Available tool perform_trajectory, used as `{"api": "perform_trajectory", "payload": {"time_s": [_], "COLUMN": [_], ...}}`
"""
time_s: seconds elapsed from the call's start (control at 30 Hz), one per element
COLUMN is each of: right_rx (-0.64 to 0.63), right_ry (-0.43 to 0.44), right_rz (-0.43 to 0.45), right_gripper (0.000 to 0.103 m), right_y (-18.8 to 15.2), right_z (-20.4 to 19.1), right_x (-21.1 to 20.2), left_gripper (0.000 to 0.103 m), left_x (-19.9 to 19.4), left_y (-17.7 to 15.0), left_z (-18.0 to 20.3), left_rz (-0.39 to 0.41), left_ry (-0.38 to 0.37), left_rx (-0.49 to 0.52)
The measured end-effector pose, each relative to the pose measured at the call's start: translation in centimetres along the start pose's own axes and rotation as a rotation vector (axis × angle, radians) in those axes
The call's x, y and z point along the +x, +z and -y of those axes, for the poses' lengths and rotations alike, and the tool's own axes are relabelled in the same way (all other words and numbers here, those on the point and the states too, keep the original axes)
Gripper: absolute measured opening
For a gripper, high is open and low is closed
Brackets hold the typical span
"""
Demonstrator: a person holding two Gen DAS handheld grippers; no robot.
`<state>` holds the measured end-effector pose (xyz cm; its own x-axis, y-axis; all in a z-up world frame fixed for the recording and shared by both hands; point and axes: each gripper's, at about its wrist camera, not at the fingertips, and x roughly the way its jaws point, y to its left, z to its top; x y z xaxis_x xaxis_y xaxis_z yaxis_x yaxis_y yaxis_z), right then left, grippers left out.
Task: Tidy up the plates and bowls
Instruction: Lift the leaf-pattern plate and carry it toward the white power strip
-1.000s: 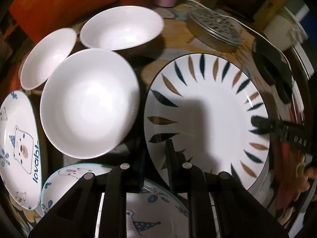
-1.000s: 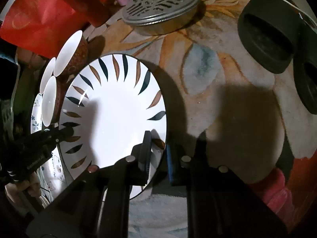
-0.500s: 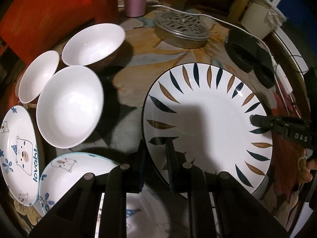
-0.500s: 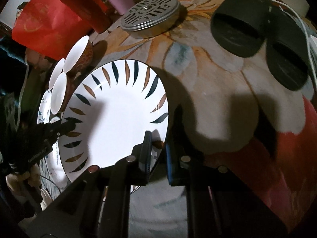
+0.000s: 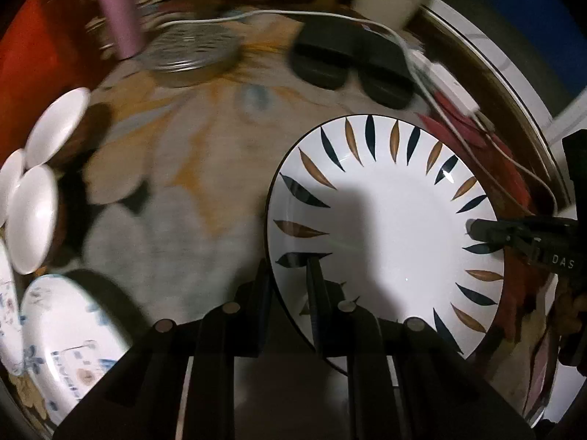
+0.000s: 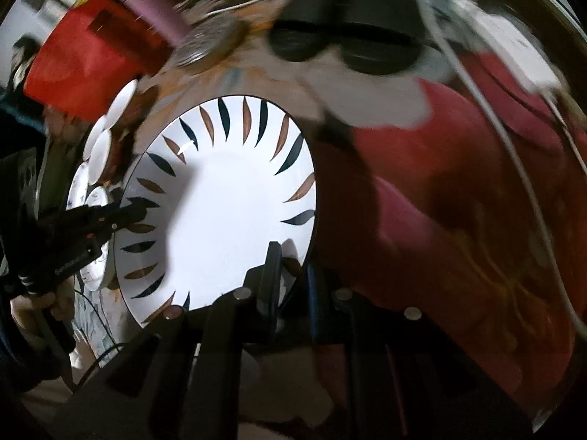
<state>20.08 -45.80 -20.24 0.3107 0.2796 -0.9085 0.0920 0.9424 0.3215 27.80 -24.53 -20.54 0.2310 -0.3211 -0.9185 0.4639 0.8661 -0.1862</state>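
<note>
Plate (image 5: 396,231), white with dark and tan leaf marks round its rim, hangs above the desk (image 5: 205,190), pinched at opposite edges: the left tool (image 5: 290,286) is clamped narrow on its near-left rim, the right tool (image 6: 290,275) likewise on the far side, seen in the left view at (image 5: 513,234). Since a second ago the plate has travelled away from the crockery: the three white bowls (image 5: 36,198), then just beside it, now lie well apart at the left edge, with the bear plates (image 5: 69,333) near the lower left. Between them and the plate lies bare flowered cloth. Farther off, two black lids (image 5: 352,62) sit just beyond the plate's far rim, a white cable (image 5: 433,84) trailing past them along the desk's right edge; a metal grille tin (image 5: 194,55) and pink cup (image 5: 117,11) stand at the back.
</note>
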Motion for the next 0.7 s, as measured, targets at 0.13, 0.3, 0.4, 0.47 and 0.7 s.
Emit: {"api": "perform_trajectory", "payload": {"time_s": [0.13, 0.3, 0.4, 0.47, 0.7], "right_rx": [0.078, 0.131, 0.146, 0.160, 0.217], "right_ry": [-0.042, -0.099, -0.121, -0.129, -0.139], "right_rz": [0.004, 0.009, 0.017, 0.026, 0.018], "right_gripper": [0.013, 0.013, 0.013, 0.014, 0.014], "right_y": [-1.4, -2.5, -2.8, -2.9, -3.6], "right_z": [3.7, 7.4, 8.6, 9.7, 11.3], "right_x": [-1.0, -1.7, -2.1, -2.3, -1.6], "left_gripper": [0.017, 0.017, 0.018, 0.018, 0.017], "left_x": [2.0, 4.4, 5.5, 6.0, 7.6], "left_y": [0.3, 0.6, 1.0, 1.3, 1.4], "left_z": [4.5, 8.5, 10.2, 11.0, 11.7], "left_rz": [-0.026, -0.058, -0.069, -0.071, -0.114], "left_ry": [-0.033, -0.065, -0.079, -0.079, -0.055], "left_rx": [0.062, 0.098, 0.111, 0.119, 0.133]}}
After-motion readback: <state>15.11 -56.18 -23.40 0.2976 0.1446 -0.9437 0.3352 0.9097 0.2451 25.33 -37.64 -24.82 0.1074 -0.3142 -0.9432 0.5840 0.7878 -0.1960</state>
